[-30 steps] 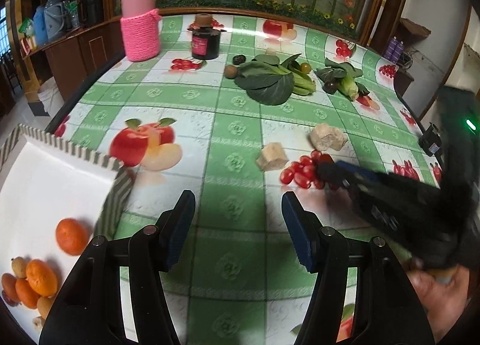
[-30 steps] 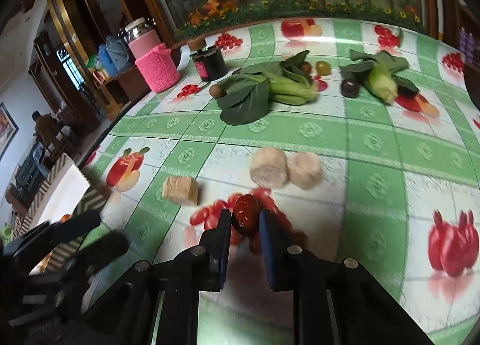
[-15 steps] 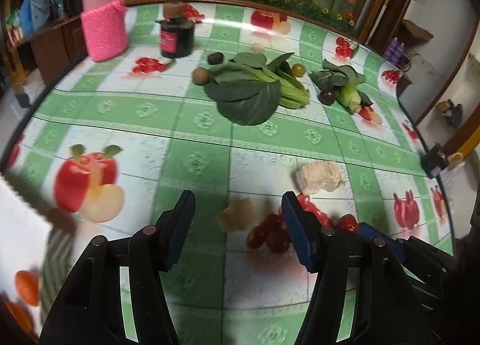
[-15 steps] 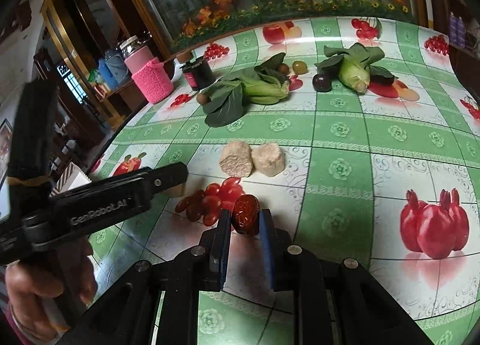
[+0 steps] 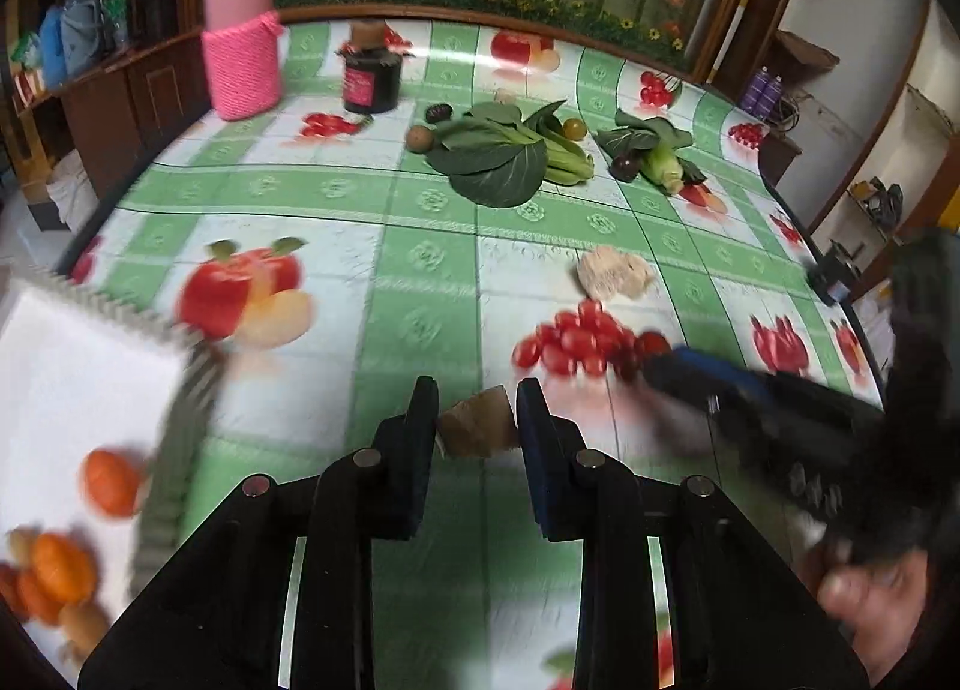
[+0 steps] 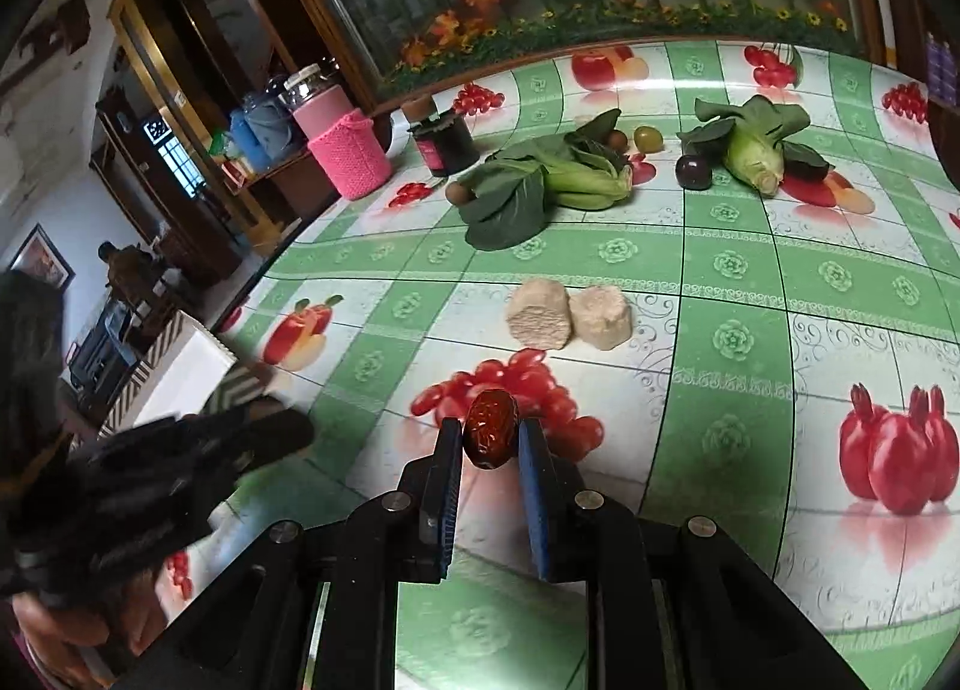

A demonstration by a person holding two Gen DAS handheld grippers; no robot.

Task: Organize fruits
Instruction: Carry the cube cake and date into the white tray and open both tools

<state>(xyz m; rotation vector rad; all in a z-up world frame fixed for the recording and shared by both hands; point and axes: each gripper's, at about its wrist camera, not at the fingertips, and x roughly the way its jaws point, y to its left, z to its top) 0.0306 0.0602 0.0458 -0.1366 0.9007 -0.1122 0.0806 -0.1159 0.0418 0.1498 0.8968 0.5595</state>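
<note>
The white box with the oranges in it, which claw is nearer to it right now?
Left. The left claw, gripping a tan chunk, is just right of the white box. The right claw, holding a red date, is farther right, by the cherry tomatoes.

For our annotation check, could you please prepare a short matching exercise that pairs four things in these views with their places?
Things:
1. red date
2. tan chunk
3. oranges
4. pink knitted jar

Places:
A. in the white box
B. between the left gripper's fingers
C. at the table's far left edge
D. between the right gripper's fingers

Pairs: 1-D, 2-B, 3-A, 4-C
</note>
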